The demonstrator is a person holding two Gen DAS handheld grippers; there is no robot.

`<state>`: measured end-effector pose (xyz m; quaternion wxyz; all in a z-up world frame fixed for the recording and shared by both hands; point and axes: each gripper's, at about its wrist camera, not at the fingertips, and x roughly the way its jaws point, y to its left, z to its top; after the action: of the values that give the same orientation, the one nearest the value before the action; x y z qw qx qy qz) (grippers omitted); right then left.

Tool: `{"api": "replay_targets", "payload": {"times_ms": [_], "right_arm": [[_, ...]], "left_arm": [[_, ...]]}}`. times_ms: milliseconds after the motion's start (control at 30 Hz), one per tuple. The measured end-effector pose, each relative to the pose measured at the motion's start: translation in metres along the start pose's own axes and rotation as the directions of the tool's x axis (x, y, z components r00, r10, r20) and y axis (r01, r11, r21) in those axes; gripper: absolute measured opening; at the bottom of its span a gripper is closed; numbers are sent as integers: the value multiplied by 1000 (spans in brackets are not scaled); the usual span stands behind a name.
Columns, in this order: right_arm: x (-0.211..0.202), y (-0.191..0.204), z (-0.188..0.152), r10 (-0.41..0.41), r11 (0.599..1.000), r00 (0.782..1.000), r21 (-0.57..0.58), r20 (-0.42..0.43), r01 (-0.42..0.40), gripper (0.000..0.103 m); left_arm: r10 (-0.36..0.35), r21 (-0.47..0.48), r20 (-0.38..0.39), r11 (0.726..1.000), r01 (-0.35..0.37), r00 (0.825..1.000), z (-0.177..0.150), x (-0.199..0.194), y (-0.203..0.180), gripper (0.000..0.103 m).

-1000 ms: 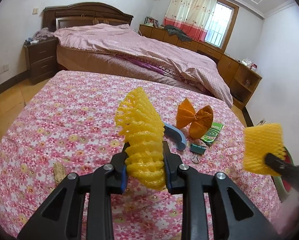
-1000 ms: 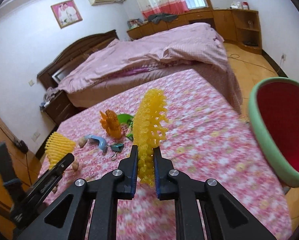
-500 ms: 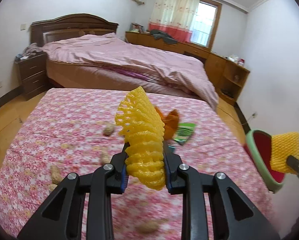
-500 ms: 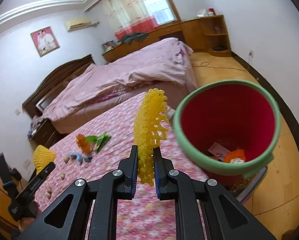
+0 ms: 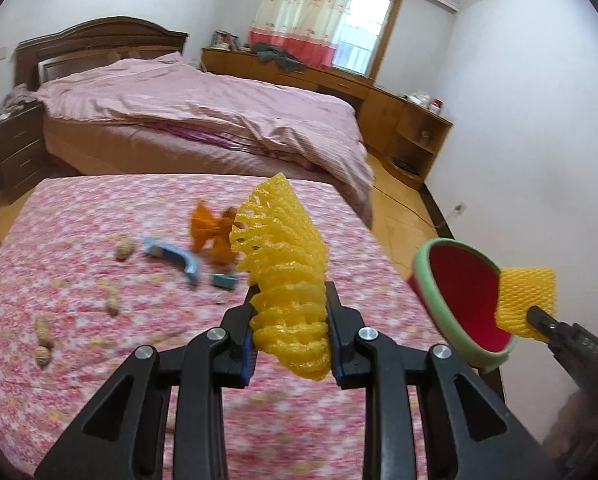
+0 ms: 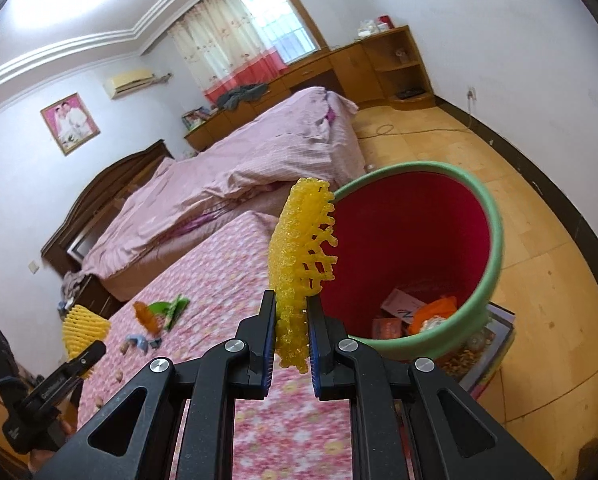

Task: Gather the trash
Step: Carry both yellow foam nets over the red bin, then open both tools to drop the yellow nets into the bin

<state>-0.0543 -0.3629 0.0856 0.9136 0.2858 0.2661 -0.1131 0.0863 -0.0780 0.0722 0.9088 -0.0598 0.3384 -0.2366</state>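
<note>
My left gripper (image 5: 291,334) is shut on a yellow foam fruit net (image 5: 285,276), held above the flowered tablecloth (image 5: 79,360). My right gripper (image 6: 292,334) is shut on a second yellow foam net (image 6: 301,256), held beside the near rim of the red bin with a green rim (image 6: 495,240). The bin (image 5: 431,292) stands off the table's right edge and holds paper and orange scraps. In the left wrist view the right gripper's net (image 5: 525,304) hangs in front of the bin. In the right wrist view the left gripper's net (image 6: 84,326) shows at far left.
On the cloth lie an orange wrapper (image 5: 211,236), a blue clip-like piece (image 5: 175,258), a small binder clip (image 5: 224,280), a green packet (image 6: 171,308) and several peanuts (image 5: 43,330). A bed (image 5: 203,120) stands behind the table, wooden cabinets along the far wall.
Both grippers have swung right, away from the litter on the cloth, toward the bin. The right net has gone from over the table to the bin's rim. Both grips are unchanged.
</note>
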Motion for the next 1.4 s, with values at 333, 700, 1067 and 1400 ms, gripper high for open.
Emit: {"api": "replay_targets", "payload": {"times_ms": [333, 700, 1067, 1400], "right_arm": [[2, -47, 11, -31, 997, 1000, 66, 1, 30, 15], [11, -78, 15, -52, 992, 999, 113, -12, 53, 17], [16, -89, 13, -86, 988, 996, 130, -12, 87, 33], [13, -92, 12, -101, 984, 995, 149, -1, 100, 35]], "left_arm": [[-113, 99, -95, 988, 122, 989, 7, 37, -76, 28], [-197, 189, -232, 952, 242, 953, 9, 103, -153, 29], [-156, 262, -306, 935, 241, 939, -4, 138, -197, 47], [-145, 292, -303, 927, 237, 942, -9, 142, -205, 57]]}}
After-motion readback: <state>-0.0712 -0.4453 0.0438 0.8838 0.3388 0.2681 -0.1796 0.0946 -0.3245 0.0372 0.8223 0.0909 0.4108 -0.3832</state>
